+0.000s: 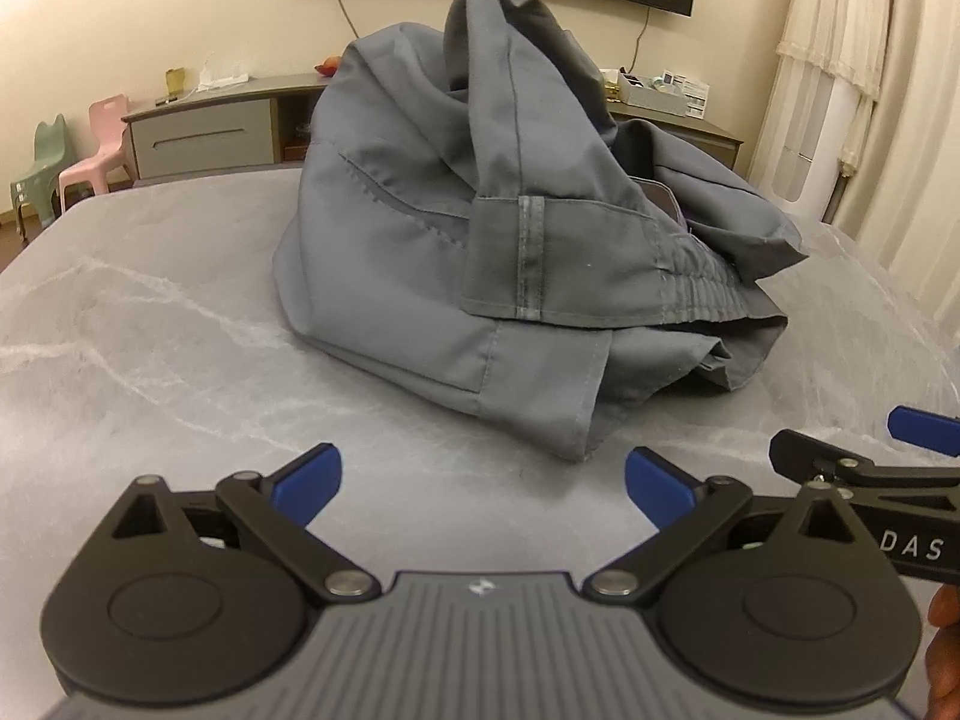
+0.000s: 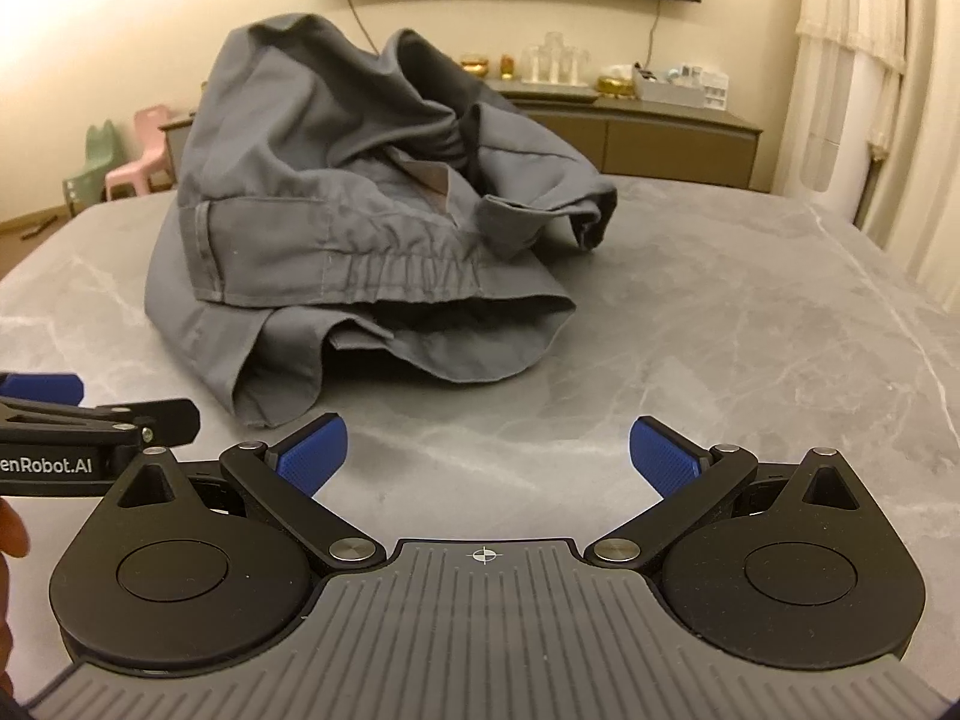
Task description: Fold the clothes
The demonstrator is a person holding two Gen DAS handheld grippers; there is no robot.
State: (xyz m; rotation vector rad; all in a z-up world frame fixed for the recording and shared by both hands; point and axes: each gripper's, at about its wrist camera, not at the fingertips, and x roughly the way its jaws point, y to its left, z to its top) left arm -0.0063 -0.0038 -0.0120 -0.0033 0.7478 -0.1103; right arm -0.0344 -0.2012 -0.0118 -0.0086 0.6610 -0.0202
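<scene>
A grey garment [image 1: 456, 228] with an elastic waistband lies crumpled in a tall heap on the grey marble table [image 1: 150, 330]. My left gripper [image 1: 483, 486] stands open just short of the heap's near hem, with nothing between its blue pads [image 1: 309, 480]. In the right wrist view the same garment [image 2: 336, 228] sits ahead and to the left. My right gripper [image 2: 487, 459] is open over bare table, apart from the cloth. Each gripper shows at the edge of the other's view: the right gripper [image 1: 924, 429] and the left gripper [image 2: 42, 387].
Beyond the table stands a low grey sideboard [image 1: 204, 132] with boxes and glassware [image 2: 555, 63] on it. Small pink and green chairs [image 1: 90, 150] are at the far left. A white curtain [image 1: 840, 78] hangs at the right. Bare table [image 2: 750, 312] lies right of the garment.
</scene>
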